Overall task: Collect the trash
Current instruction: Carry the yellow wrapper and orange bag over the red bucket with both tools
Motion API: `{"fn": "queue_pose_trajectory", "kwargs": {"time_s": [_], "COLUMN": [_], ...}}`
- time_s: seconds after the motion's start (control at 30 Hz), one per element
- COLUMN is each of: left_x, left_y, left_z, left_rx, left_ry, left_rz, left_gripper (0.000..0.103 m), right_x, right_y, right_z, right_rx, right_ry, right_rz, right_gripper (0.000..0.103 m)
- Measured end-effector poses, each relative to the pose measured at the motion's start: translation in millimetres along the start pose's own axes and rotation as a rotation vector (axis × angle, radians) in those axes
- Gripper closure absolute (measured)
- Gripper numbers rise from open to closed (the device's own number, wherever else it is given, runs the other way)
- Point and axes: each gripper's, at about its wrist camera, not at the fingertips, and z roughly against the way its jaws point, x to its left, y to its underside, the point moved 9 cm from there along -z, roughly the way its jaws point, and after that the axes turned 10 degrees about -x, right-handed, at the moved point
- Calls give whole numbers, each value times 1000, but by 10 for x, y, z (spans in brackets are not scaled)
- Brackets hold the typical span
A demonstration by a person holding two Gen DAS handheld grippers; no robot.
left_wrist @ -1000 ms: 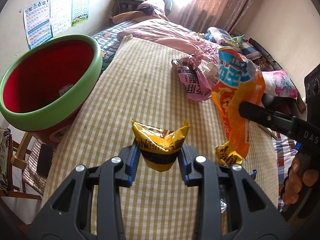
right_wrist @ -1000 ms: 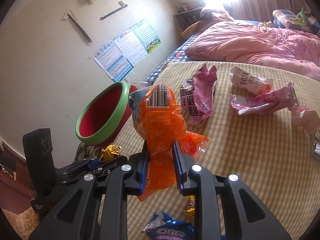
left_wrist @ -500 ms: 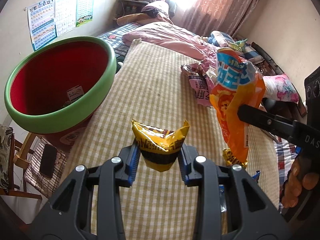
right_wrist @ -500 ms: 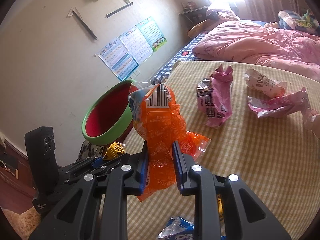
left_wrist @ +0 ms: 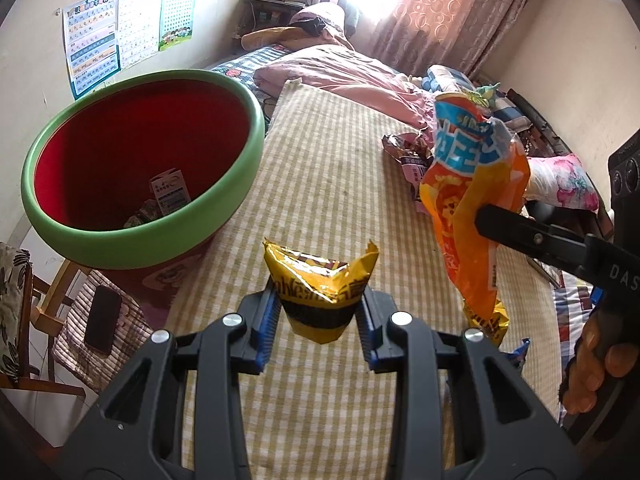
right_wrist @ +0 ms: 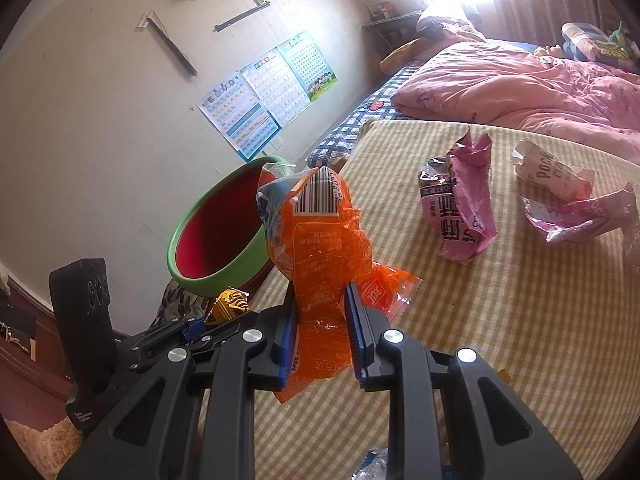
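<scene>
Left claw pinches yellow snack wrapper; green-rimmed bin at 10 o'clock. Right claw pinches orange snack bag.

Two forward wrist views, shared bin

My left tool is black with blue pads, and so is my right tool. The left one's wrapper is yellow with a black band; the right one's bag is orange and blue. The bin is red inside, green-rimmed. The mat is yellow-and-cream checked, the quilt pink.
</scene>
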Motion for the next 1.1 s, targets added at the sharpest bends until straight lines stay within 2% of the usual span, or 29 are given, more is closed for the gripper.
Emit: {"fn": "queue_pose_trajectory", "kwargs": {"time_s": [1.1], "left_x": [385], "left_y": [-495], "left_z": [94], "left_rx": [-70], "left_ry": [63], "left_rz": [-28], "left_gripper": [70], "right_x": [260], "right_y": [-87], "right_z": [-227], "right_rx": [-35], "right_ry": [55], "right_rz": [-16], "right_gripper": [80]}}
